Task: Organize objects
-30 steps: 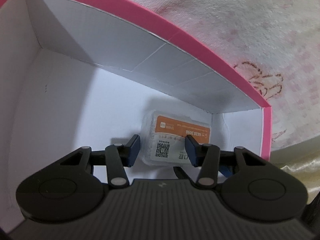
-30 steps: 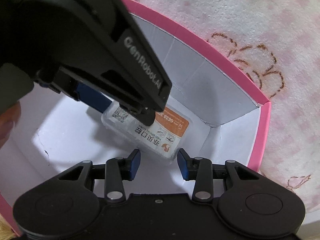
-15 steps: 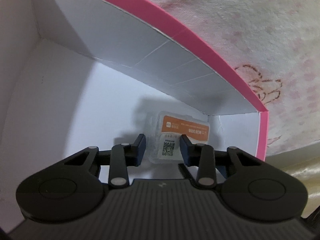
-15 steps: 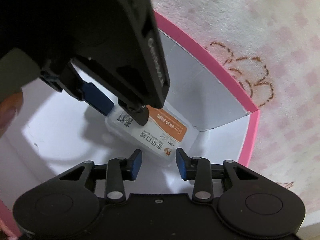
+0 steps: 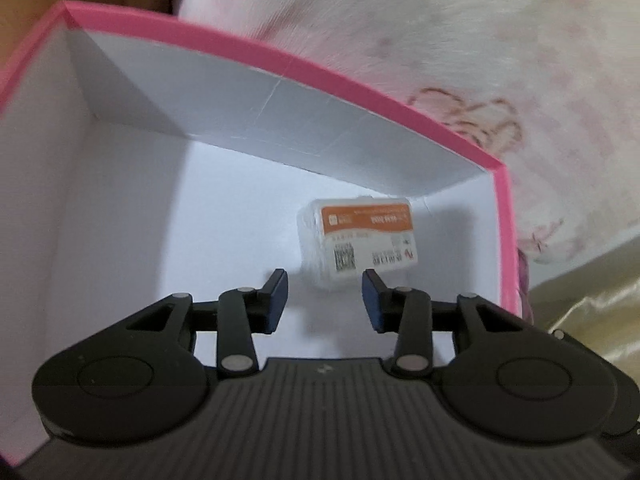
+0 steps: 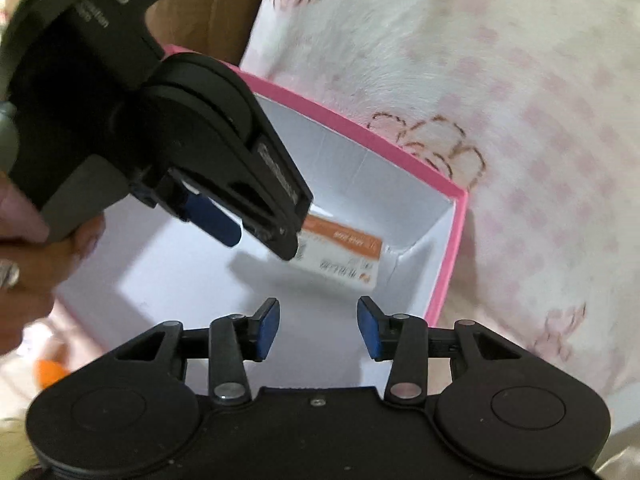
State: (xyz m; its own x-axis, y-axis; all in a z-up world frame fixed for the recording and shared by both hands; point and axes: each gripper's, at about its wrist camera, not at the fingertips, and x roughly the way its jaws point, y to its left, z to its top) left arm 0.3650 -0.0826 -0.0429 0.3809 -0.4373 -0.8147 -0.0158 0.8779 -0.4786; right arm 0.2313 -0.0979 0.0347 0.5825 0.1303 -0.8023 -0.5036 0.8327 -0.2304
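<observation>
A small clear plastic case with an orange and white label (image 5: 358, 242) lies on the white floor of a pink-rimmed box (image 5: 280, 60), near its far right corner. My left gripper (image 5: 325, 300) is open and empty, raised above the case. In the right wrist view the case (image 6: 344, 254) is partly hidden behind the left gripper's body (image 6: 224, 184). My right gripper (image 6: 318, 330) is open and empty above the box's near side (image 6: 448, 256).
The box sits on a white cloth with pink checks and brown flower outlines (image 6: 520, 120). A brown cardboard surface (image 6: 216, 12) stands behind the box. Shiny gold fabric (image 5: 592, 320) lies at the right. A hand (image 6: 24, 272) holds the left gripper.
My left gripper has let go of the case and pulled up and back out of the box. Its jaws have opened wider. The right gripper has also drawn back and up.
</observation>
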